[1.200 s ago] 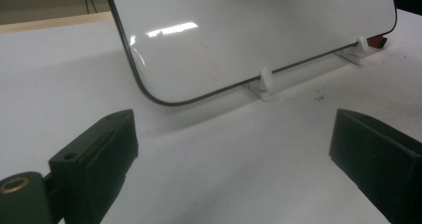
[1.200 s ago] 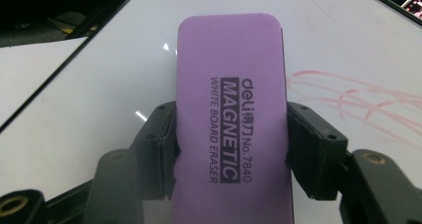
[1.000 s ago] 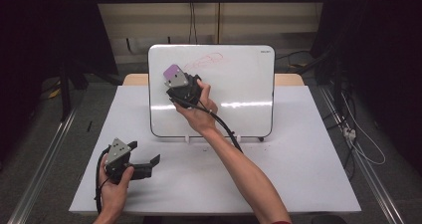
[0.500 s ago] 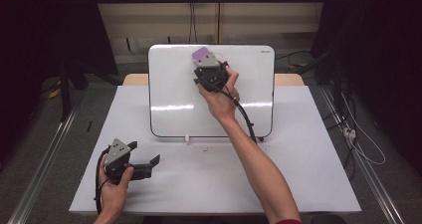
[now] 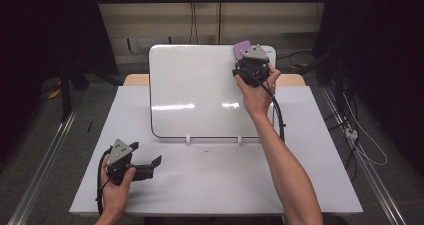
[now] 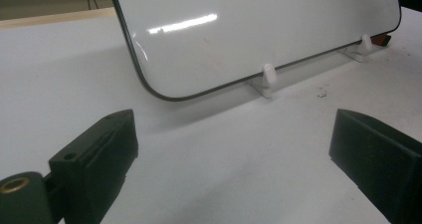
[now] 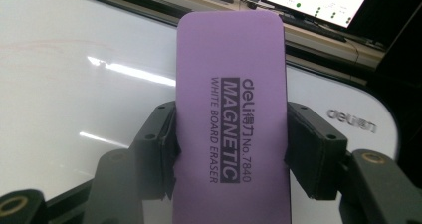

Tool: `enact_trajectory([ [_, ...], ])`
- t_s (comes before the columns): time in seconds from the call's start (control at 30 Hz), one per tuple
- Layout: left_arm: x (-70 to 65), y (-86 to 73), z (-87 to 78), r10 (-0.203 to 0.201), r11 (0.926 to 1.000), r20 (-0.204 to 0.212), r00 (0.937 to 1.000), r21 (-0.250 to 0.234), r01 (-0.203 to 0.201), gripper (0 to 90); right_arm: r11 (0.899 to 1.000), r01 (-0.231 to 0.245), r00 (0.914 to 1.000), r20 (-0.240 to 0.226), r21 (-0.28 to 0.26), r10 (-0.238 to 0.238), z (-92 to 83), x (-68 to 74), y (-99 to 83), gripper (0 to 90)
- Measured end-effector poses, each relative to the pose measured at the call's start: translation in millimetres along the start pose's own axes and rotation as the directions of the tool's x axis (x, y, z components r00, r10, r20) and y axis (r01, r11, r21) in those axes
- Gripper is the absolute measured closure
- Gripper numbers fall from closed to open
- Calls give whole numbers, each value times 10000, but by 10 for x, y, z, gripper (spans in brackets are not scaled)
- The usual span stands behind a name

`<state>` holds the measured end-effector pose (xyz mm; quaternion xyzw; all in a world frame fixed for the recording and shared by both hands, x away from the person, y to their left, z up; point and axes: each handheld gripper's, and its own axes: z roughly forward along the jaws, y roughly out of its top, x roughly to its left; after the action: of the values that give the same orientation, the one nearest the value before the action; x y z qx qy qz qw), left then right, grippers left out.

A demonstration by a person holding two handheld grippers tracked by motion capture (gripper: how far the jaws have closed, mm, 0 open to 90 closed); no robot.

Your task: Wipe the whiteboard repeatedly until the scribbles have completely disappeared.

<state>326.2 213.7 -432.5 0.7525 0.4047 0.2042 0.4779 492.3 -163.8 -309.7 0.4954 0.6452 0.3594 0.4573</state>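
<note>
Here, right gripper [image 5: 248, 55] clamps purple rectangular foam eraser [image 7: 234, 119] at upper right corner of white glossy whiteboard [image 5: 200, 95]. Eraser reads "deli MAGNETIC WHITE BOARD ERASER No.7840". Left gripper [image 5: 145, 157] wide open, on white table [image 5: 225, 180].

The surface [image 5: 215, 180] is showing as a white rectangular top, sitting on a wooden base whose edge is peeking out at the far side. A whiteboard [image 5: 200, 95] is standing on it toward the far edge, leaning back and resting on two small white feet [image 6: 267, 79] that are touching the surface. The left gripper [image 5: 131, 162] is resting on the surface at the near left corner, well apart from the whiteboard. A few dark specks [image 6: 322, 90] are lying near the feet.
</note>
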Motion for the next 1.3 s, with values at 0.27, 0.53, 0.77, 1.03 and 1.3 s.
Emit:
enact_trajectory([
  [0.27,-3,2,6,20,10000,64,10000,-14,-20,48,9987,-507,9987,-7,-8,507,19,45,4,417],
  [0.53,1,2,1,-13,10000,52,10000,-74,13,48,9991,-416,9991,-111,-7,416,38,142,21,417],
  [0.77,3,1,6,6,10000,67,10000,-48,-5,48,9997,-225,9995,-218,-56,224,37,206,16,417],
  [1.03,-11,11,7,91,10000,70,9999,-7,-91,48,9991,401,9976,-565,-133,-408,36,412,8,417],
  [1.3,4,6,14,20,10000,106,9999,-10,-20,48,9980,596,9954,-742,-232,-611,7,418,17,417],
])
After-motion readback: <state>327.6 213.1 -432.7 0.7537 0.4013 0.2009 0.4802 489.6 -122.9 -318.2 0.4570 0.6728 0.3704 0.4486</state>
